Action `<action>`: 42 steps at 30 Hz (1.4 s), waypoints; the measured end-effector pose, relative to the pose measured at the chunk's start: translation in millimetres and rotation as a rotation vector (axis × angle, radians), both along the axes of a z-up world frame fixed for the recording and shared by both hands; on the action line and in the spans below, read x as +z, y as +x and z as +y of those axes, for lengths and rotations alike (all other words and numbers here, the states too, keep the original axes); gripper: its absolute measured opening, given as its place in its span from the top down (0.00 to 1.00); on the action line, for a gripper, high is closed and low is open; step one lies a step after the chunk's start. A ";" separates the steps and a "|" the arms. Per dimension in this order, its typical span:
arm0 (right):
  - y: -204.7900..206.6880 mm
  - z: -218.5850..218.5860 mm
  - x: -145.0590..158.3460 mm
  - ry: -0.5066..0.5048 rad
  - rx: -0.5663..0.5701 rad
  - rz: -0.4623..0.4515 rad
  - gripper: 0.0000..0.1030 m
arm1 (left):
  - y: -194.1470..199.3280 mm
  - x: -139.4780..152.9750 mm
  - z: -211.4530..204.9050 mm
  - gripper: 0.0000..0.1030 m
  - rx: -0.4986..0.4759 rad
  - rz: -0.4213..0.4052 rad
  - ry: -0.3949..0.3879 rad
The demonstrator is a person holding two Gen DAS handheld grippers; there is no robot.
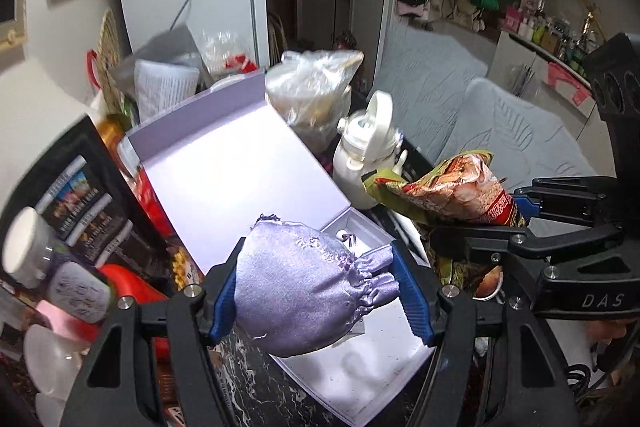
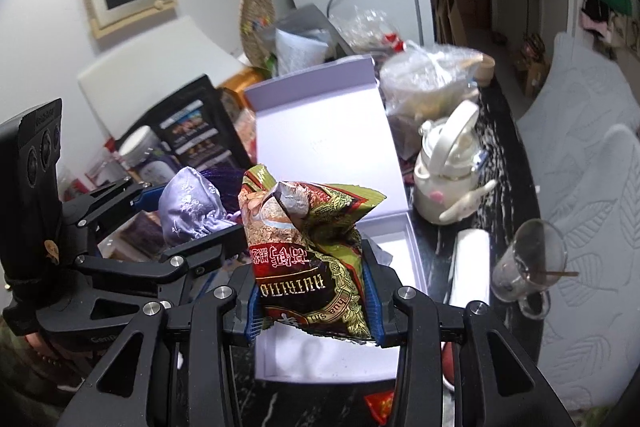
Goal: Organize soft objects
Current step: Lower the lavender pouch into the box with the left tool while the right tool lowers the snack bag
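A lavender satin drawstring pouch [image 1: 308, 279] is clamped between the blue pads of my left gripper [image 1: 316, 287], which is shut on it above an open lilac gift box [image 1: 352, 379]. The box lid [image 1: 240, 171] stands tilted back. To the right, my right gripper [image 1: 516, 215] is shut on a crumpled red-and-green snack packet [image 1: 452, 191]. In the right wrist view the snack packet [image 2: 308, 247] is squeezed between the right gripper's [image 2: 314, 291] pads over the box [image 2: 396, 247]. There the left gripper [image 2: 180, 211] with the pouch [image 2: 188, 207] sits at the left.
A white kettle-shaped bottle [image 1: 368, 163] and a clear plastic bag [image 1: 312, 91] stand behind the box on the dark marble table [image 1: 256, 379]. Jars, a black box [image 1: 84, 203] and red items crowd the left. A glass mug [image 2: 528, 263] and white roll [image 2: 470, 267] sit right.
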State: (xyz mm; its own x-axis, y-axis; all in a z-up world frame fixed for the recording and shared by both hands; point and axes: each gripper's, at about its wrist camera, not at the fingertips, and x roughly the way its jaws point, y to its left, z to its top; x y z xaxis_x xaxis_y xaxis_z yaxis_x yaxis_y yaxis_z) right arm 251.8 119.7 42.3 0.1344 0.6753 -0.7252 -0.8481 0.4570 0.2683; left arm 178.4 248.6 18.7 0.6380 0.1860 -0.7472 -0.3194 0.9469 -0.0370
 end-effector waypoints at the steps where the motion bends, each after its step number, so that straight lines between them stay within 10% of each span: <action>1: 4.0 3.1 -5.9 -0.007 -0.003 0.010 0.62 | 3.5 -8.0 2.0 0.35 0.002 0.016 -0.007; 24: 25.5 10.0 -145.8 -0.231 -0.064 0.224 0.62 | 7.2 -147.4 1.7 0.35 0.035 0.291 -0.212; 42: 26.8 -2.2 -210.0 -0.349 -0.107 0.285 0.62 | 25.7 -197.2 -9.2 0.35 0.012 0.395 -0.229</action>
State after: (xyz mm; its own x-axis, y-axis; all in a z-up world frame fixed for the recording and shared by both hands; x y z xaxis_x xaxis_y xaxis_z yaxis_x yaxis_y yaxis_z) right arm 278.6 117.5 -167.7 -0.0473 0.3772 -0.9249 -0.7058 0.6427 0.2982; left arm 204.1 239.4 -178.5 0.2947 -0.0070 -0.9556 -0.3621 0.9246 -0.1184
